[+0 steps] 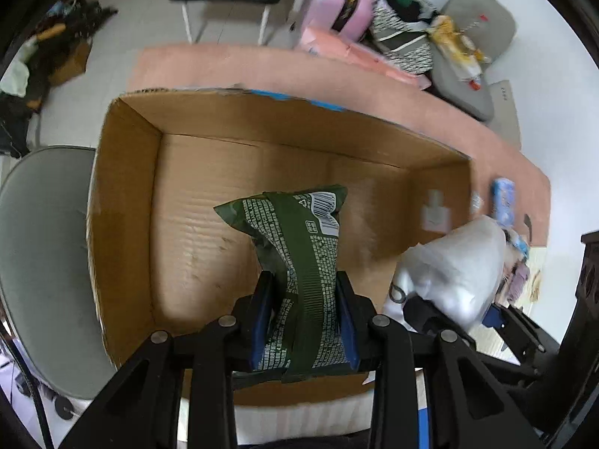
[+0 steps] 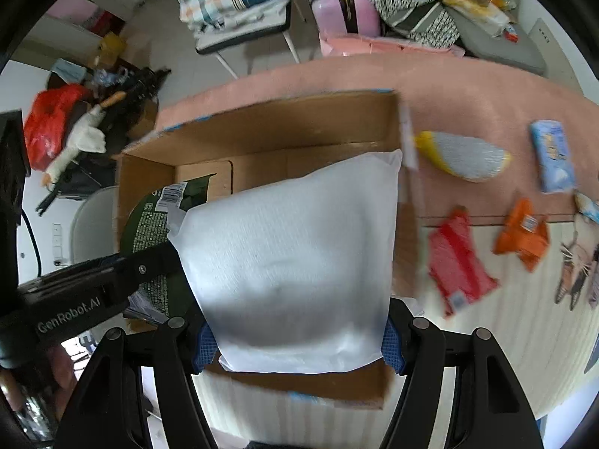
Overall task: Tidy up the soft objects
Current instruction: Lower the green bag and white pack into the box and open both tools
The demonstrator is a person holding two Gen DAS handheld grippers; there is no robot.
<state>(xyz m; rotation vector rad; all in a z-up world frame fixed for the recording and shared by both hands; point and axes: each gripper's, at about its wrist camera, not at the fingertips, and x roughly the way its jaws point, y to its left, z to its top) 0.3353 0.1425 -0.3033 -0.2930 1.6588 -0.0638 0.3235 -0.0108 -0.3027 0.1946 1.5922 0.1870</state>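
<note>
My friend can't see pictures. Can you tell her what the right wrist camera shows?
The right gripper squeezes a puffy white pack above an open cardboard box. The left gripper holds a green pack beside it, and more soft packets lie on the table.

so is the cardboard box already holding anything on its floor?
No. In the left wrist view the cardboard box floor is bare; the green packet is held above it in the left gripper.
</note>
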